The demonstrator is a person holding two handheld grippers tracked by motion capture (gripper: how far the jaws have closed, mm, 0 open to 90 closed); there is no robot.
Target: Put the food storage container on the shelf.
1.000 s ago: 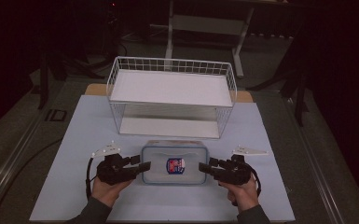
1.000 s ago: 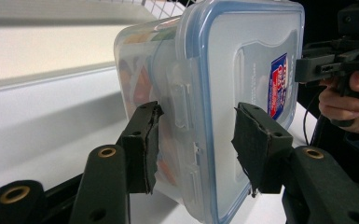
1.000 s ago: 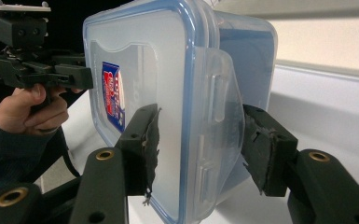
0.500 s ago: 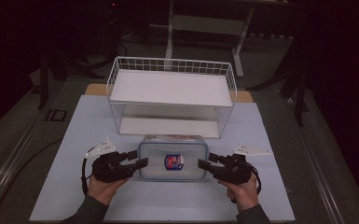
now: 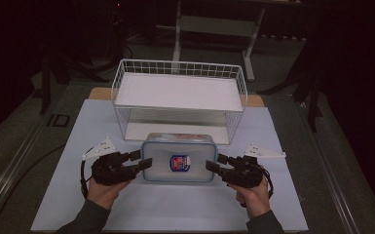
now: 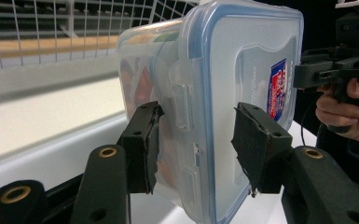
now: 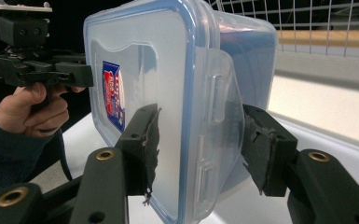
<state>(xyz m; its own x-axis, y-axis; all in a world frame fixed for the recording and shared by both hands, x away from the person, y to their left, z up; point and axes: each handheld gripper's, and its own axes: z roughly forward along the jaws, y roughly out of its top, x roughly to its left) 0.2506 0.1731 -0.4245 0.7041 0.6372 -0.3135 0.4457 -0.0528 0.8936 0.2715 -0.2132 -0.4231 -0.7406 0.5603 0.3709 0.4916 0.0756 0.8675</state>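
A clear plastic food box [image 5: 178, 156] with a blue-rimmed lid and a red and blue label hangs level above the mat, just in front of the wire basket. My left gripper [image 5: 143, 160] is shut on its left end, my right gripper [image 5: 213, 162] on its right end. In the left gripper view the jaws [image 6: 196, 140] clamp the box [image 6: 242, 70] across its side latch, with orange and red contents behind the wall. The right gripper view has the jaws [image 7: 198, 144] pressing lid and base of the box [image 7: 140, 56] at the other latch.
A white wire basket [image 5: 180, 92] on a raised frame stands just behind the box, with a white floor below it. A pale blue mat [image 5: 175, 209] covers the table. Dark floor and furniture legs lie beyond the table's edges.
Both grippers have risen together with the box between them; the box now sits higher and closer to the basket's front in the high view.
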